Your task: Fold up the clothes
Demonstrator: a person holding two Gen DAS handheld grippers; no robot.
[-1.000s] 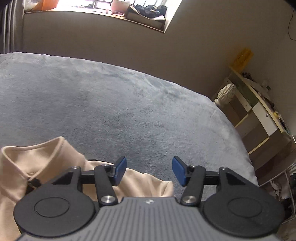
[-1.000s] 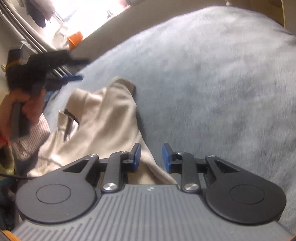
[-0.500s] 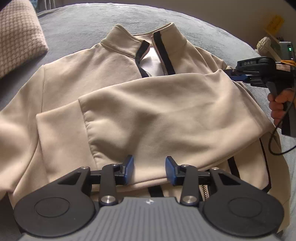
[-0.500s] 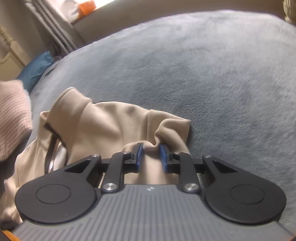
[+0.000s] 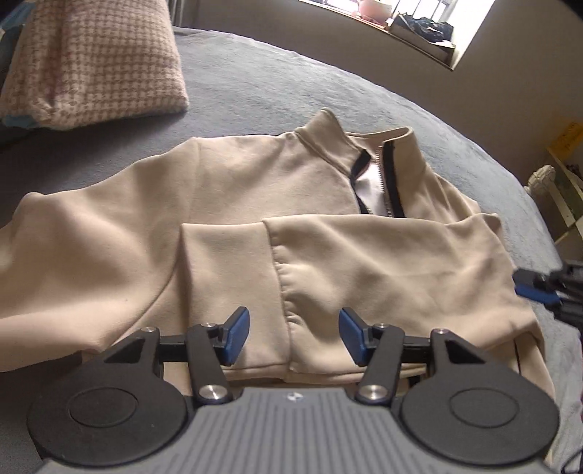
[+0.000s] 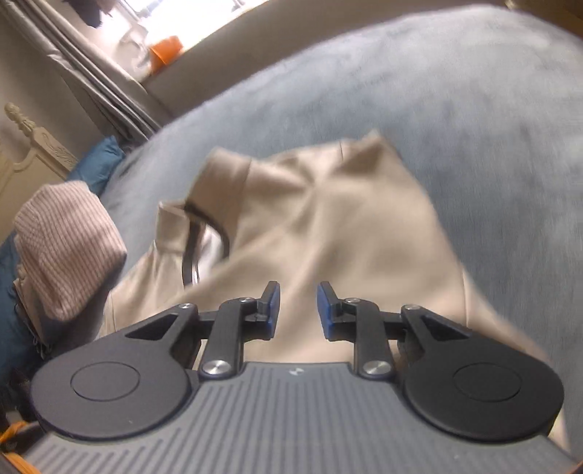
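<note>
A beige zip jacket lies front up on the grey-blue bed cover, collar away from me. One sleeve is folded across its chest, cuff toward the left. My left gripper hovers over that cuff's seam, jaws opening, the cloth below them and not pinched. In the blurred right wrist view the jacket spreads under my right gripper. Its jaws are narrow and opening a little, with no fold caught between the pads. The right gripper's blue tip shows at the jacket's right edge.
A pink houndstooth pillow lies at the far left of the bed, seen also as a striped pink bundle beside a blue cushion. Shelves stand past the bed's right edge. A wall with a window sill runs behind.
My left gripper swung from the bare bed onto the jacket, narrowed, then widened over the cuff. My right gripper pinched a fold at the shoulder, then let it go and drew back.
</note>
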